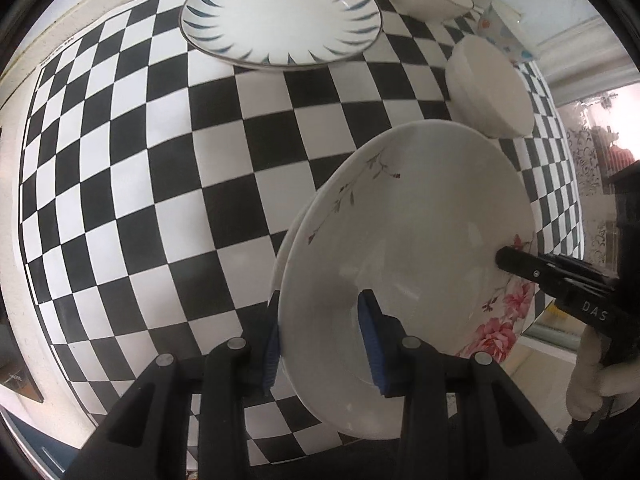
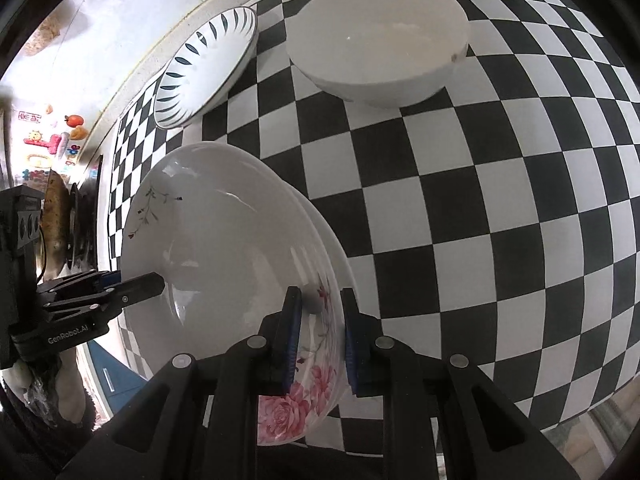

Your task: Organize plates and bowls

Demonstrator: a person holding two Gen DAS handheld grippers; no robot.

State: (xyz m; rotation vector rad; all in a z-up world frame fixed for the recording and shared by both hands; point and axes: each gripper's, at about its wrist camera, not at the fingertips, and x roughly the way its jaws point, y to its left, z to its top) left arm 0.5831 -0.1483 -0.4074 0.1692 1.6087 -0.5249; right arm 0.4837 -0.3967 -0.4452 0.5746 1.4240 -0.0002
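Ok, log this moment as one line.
left gripper: shut on floral plates | right gripper: shut on opposite rim | plates: tilted, above checkered table | striped plate: on table

surface: black-and-white checkered tabletop [image 1: 160, 184] | beyond: pale wall [image 2: 132, 24] | stickers [image 2: 52, 136] at left

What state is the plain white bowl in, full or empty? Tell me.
Empty. The right wrist view looks into the plain white bowl, showing only bare white interior.
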